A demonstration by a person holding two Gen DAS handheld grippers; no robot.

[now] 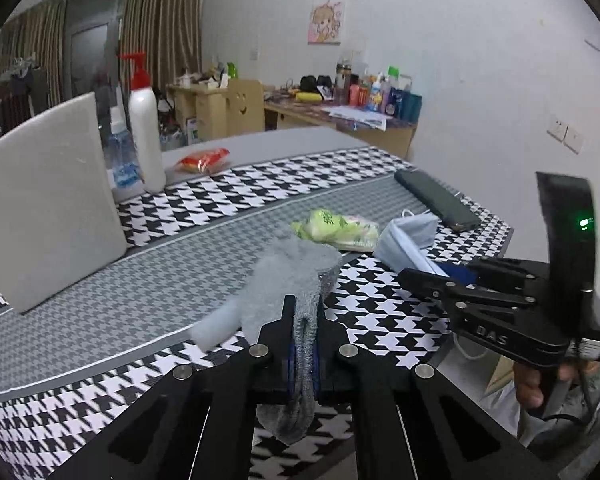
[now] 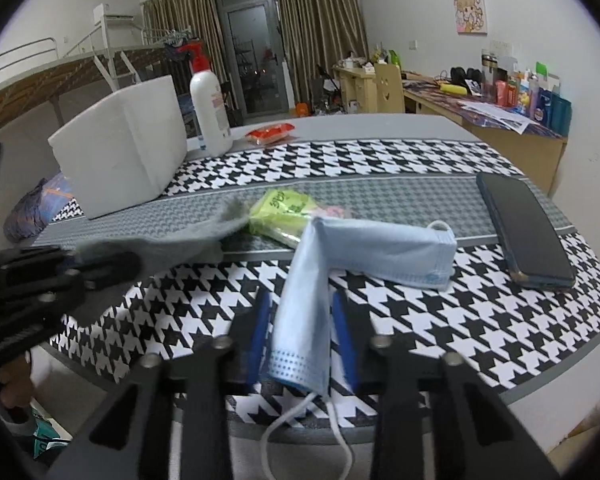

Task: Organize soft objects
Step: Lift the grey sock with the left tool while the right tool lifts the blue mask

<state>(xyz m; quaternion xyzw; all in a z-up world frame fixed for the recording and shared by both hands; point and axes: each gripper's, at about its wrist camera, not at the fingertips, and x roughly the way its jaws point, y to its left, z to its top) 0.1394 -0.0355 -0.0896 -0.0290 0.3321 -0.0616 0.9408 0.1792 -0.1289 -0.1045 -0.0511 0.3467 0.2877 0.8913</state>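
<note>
Grey sock [image 1: 288,280] was clamped in the left hand-held gripper [image 1: 302,320]; the right hand-held gripper [image 2: 302,312] straddled a blue mask [image 2: 364,248], grip unclear, above the houndstooth counter [image 2: 420,320].

White walls [image 2: 420,8] ahead; brown curtains [image 2: 320,12] flank a dark balcony door [image 2: 256,60]; a cluttered wooden desk [image 2: 500,128] stands far right.

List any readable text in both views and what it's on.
"DAS": on the right tool's black body, seen in the left wrist view.
Green tissue pack: dark print, unreadable.
White pump bottle: pink label text, too small.
Face mask: small blue mark, blurred.
Desk bottles: unreadable.
</note>
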